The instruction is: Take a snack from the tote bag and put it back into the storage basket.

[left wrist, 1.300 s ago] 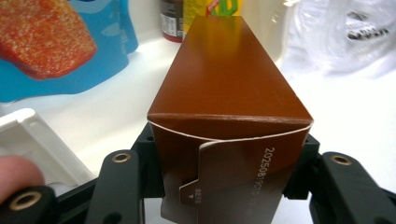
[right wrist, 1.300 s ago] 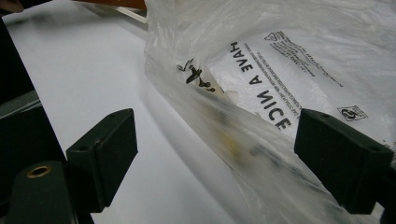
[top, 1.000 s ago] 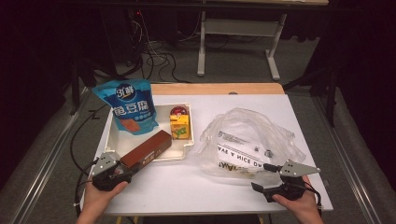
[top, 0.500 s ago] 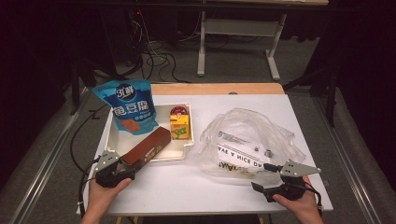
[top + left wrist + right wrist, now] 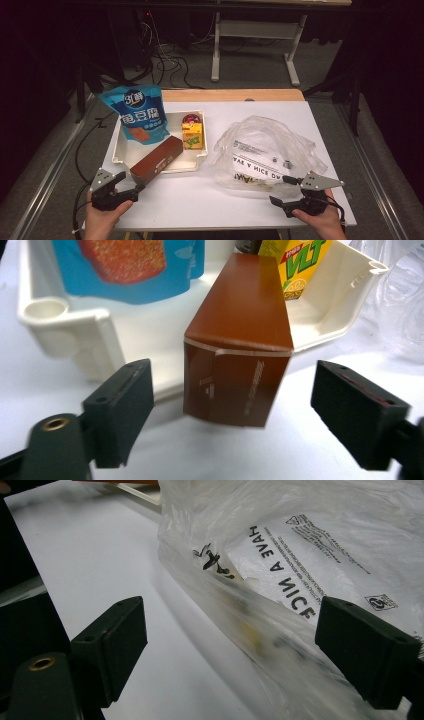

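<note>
A brown carton [image 5: 156, 160] [image 5: 239, 355] lies slanted over the front rim of the cream tray [image 5: 120, 150] [image 5: 65, 325], its near end sticking out over the table. My left gripper [image 5: 131, 184] [image 5: 235, 410] sits just in front of that end. Its jaws have just been opening and now stand open, one on each side of the carton with a gap at each pad. A clear plastic bag [image 5: 265, 152] [image 5: 310, 555] with black print lies at the right. My right gripper [image 5: 281, 190] [image 5: 237, 640] is open at the bag's near edge, which runs between the jaws untouched.
Inside the tray stand a blue snack pouch [image 5: 135, 117] [image 5: 125, 265] and a yellow drink carton [image 5: 192, 136] [image 5: 295, 265] beside a small dark round item [image 5: 191, 119]. The white table [image 5: 200, 200] ends just before my hands. Cables and desk legs lie on the floor beyond.
The left gripper's jaws have opened off the brown carton and the hand has drawn back a little toward me. The carton stays on the tray rim. The right gripper has not moved.
</note>
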{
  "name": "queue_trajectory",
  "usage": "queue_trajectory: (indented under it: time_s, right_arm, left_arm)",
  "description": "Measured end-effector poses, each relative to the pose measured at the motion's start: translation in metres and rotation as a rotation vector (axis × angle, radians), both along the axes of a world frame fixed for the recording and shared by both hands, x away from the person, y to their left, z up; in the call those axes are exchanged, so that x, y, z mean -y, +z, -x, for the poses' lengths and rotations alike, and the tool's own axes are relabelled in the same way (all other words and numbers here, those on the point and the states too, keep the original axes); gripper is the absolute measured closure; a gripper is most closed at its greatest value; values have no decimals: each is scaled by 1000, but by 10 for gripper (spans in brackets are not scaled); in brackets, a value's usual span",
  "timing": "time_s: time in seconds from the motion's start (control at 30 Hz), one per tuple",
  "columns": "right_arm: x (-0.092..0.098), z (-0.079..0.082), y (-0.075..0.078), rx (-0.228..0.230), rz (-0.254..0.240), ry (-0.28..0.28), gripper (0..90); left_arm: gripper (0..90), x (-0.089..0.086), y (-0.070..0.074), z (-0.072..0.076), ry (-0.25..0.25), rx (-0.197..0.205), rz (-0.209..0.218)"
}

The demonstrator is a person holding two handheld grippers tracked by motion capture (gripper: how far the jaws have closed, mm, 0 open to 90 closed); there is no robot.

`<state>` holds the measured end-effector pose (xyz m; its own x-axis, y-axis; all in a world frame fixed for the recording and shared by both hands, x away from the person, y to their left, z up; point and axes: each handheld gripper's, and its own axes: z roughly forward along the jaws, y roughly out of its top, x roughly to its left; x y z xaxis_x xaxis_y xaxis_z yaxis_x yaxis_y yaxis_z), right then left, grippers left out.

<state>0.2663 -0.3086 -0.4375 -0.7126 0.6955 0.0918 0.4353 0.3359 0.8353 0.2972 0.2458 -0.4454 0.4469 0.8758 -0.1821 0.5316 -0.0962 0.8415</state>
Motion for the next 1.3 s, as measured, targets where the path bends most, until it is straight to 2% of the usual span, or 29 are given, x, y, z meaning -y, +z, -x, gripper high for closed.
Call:
queue_trajectory:
  time_s: [0.13, 0.2, 0.27, 0.37, 0.43, 0.53, 0.6, 0.93, 1.0, 1.13, 1.23, 1.3]
  right_arm:
    - [-1, 0, 0, 3, -2, 2, 134]
    - [-1, 0, 0, 7, -2, 5, 134]
    - [-1, 0, 0, 8, -1, 6, 134]
    - [-2, 0, 0, 5, 1, 7, 135]
    - [-3, 0, -1, 3, -2, 5, 135]
    - [-4, 0, -1, 1, 1, 8, 135]
    - [-5, -1, -2, 3, 5, 12, 135]
    - [-5, -3, -4, -4, 5, 11, 137]
    - [-6, -3, -4, -4, 4, 10, 138]
    - [-6, -3, -4, -5, 4, 13, 139]
    - [-4, -3, -5, -10, 6, 9, 142]
    - [-4, -3, -6, -9, 5, 10, 142]
  left_arm:
    - [241, -5, 3, 13, 6, 19, 24]
    - [329, -8, 5, 19, -4, 39, 47]
    - [457, -9, 5, 23, 5, 44, 43]
    - [700, -6, 0, 22, 16, -5, 19]
    - [818, -3, -4, 17, 28, -41, 11]
    - [895, 0, -6, 11, 44, -56, 9]
    - [900, 2, -7, 6, 66, -58, 15]
    - [900, -3, -13, -24, 167, -81, -9]
    - [900, -3, -14, -25, 174, -85, -9]
    - [900, -8, -11, -15, 190, -83, -11]
    - [900, -8, -9, -7, 174, -89, 20]
    - [900, -4, -7, -4, 152, -82, 24]
